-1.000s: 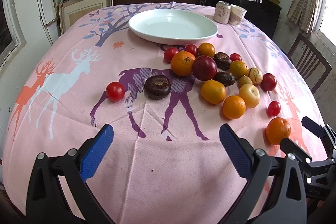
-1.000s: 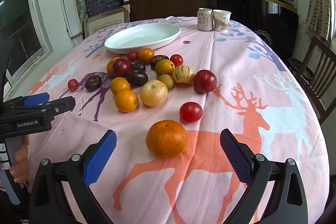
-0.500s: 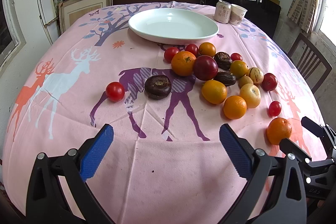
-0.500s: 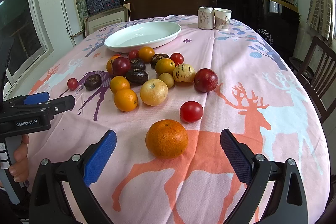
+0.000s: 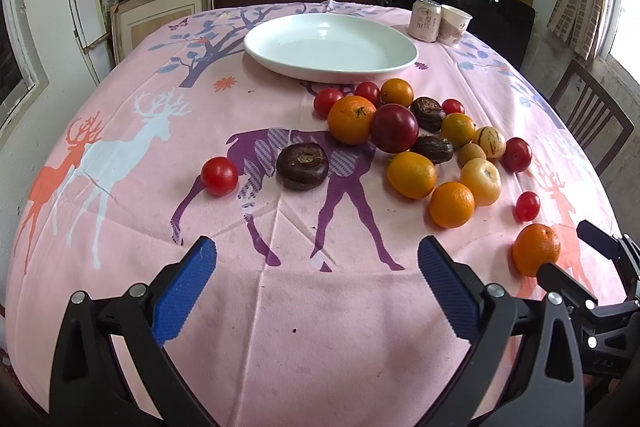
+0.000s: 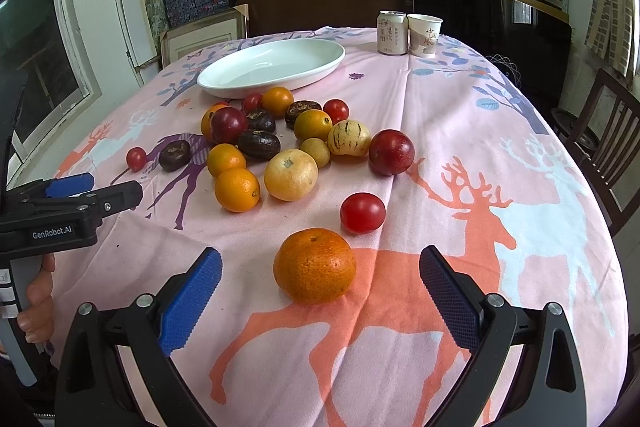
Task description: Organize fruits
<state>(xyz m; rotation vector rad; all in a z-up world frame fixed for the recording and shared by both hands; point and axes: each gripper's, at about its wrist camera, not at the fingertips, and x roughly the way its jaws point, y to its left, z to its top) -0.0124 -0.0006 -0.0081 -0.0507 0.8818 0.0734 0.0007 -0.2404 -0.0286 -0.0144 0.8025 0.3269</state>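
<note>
A white oval plate (image 5: 332, 47) (image 6: 272, 67) stands empty at the far side of the table. Below it lie several loose fruits: oranges, red tomatoes, dark passion fruits, a striped melon (image 6: 349, 138). A big mandarin (image 6: 315, 265) (image 5: 536, 254) sits nearest, just ahead of my right gripper (image 6: 320, 291), which is open and level with it, not touching. A red tomato (image 6: 362, 213) lies just beyond. My left gripper (image 5: 316, 279) is open over bare cloth, short of a dark passion fruit (image 5: 303, 165) and a lone tomato (image 5: 219, 175).
A drink can (image 6: 392, 32) and paper cup (image 6: 425, 35) stand behind the plate. The pink deer-print tablecloth (image 5: 132, 147) covers the round table. Wooden chairs (image 6: 612, 139) stand to the right, and shelves with boxes line the back wall. A hand (image 6: 36, 303) holds the left gripper's handle.
Both grippers stay open. The right gripper has crept slightly closer to the big mandarin; the left view barely shifts.
</note>
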